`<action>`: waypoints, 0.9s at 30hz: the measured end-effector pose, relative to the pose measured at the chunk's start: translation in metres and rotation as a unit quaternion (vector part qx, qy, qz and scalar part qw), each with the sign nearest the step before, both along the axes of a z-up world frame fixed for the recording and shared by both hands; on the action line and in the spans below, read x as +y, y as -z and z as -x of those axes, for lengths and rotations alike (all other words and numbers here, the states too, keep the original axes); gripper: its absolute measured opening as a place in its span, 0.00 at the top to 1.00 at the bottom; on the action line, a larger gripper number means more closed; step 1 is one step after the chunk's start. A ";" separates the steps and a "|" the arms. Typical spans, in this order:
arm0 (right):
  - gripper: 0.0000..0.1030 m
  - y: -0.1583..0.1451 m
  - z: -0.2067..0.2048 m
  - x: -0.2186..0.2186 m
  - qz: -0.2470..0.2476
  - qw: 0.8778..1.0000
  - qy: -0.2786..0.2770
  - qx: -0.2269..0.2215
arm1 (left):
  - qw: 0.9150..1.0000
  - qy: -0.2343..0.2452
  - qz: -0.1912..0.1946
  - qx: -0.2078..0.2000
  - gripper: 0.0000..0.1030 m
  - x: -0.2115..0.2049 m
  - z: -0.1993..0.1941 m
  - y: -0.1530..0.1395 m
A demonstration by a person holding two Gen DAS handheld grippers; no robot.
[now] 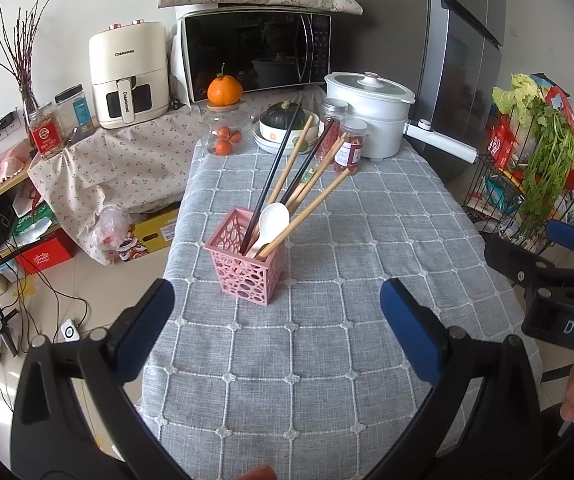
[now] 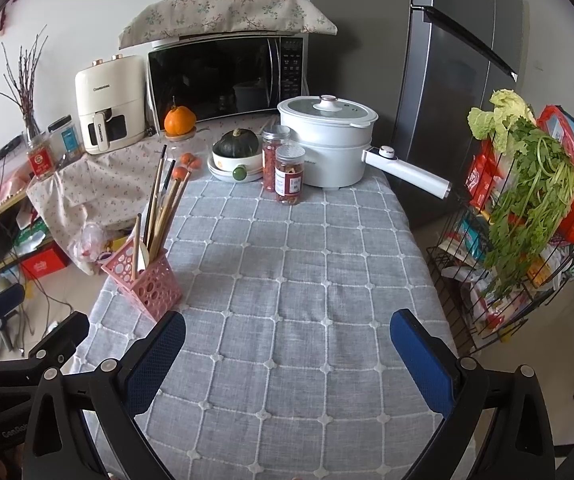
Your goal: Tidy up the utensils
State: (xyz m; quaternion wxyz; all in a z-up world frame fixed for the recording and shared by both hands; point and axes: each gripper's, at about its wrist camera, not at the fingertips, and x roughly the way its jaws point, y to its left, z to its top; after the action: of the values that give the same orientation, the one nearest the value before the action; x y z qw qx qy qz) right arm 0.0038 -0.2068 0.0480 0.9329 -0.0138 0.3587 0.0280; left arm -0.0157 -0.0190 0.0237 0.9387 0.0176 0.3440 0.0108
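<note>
A pink perforated utensil basket [image 1: 247, 270] stands on the grey checked tablecloth [image 1: 327, 340]. It holds several wooden and black chopsticks [image 1: 303, 172] and a white spoon [image 1: 271, 220], all leaning to the back right. My left gripper [image 1: 277, 304] is open and empty, just in front of the basket. In the right wrist view the basket [image 2: 147, 280] sits at the table's left edge, to the front left of my right gripper [image 2: 287, 334], which is open and empty over bare cloth. The right gripper also shows in the left wrist view [image 1: 559, 280] at the far right.
At the table's back stand a white electric pot [image 2: 327, 140] with a long handle, two red-filled jars [image 2: 287, 176], a bowl with a green squash [image 2: 235, 152] and a glass jar of oranges [image 1: 223, 136]. A wire rack with greens [image 2: 527, 208] stands right of the table.
</note>
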 end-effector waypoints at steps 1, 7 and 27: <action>0.00 0.000 0.000 0.000 0.000 1.000 0.000 0.000 | 1.000 0.000 0.000 0.000 0.01 0.000 0.000 0.000; 0.00 0.002 0.000 0.000 0.000 1.000 0.001 0.001 | 1.000 0.001 0.000 0.000 0.01 0.000 0.000 0.000; 0.00 0.005 -0.005 -0.005 -0.001 1.000 0.003 0.007 | 1.000 0.002 0.014 0.008 0.01 0.008 0.000 0.003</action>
State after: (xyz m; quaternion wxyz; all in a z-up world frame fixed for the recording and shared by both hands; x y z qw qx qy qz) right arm 0.0084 -0.2120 0.0433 0.9305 -0.0117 0.3653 0.0257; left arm -0.0158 -0.0113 0.0211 0.9362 0.0050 0.3515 0.0042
